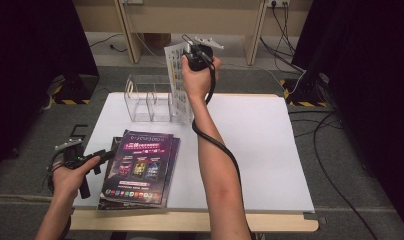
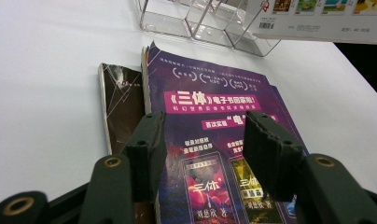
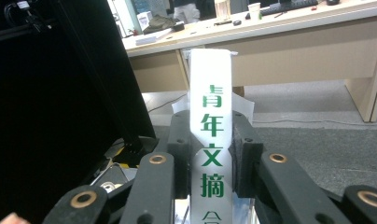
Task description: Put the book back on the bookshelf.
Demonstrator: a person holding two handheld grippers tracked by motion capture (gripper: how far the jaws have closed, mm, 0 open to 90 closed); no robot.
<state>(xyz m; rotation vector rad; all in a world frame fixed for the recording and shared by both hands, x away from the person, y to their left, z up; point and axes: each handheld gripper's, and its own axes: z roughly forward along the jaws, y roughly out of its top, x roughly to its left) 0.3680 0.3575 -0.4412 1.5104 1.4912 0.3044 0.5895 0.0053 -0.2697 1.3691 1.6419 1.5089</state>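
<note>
Right hand-held gripper [image 1: 190, 54] was raised above the far side of the table [image 1: 270, 150], pinching a white book [image 1: 176, 75] by its spine. In the right gripper view the spine [image 3: 211, 140] stood upright between the two black jaws, green characters running down it, pads pressed to both sides. From the high view the book hung upright with its lower edge at the right end of the clear acrylic rack [image 1: 150, 102]; whether it rested inside a compartment I could not tell.

Left hand-held gripper [image 1: 92, 162] lay low at the near left edge of the table, jaws spread with nothing between them. In the left gripper view the jaws stood apart above the purple book [image 2: 210, 116], the top of a small stack lying flat. A darker book [image 2: 123, 102] showed from under its left side. The stack [image 1: 140, 170] sat near the front left, well apart from the rack.
</note>
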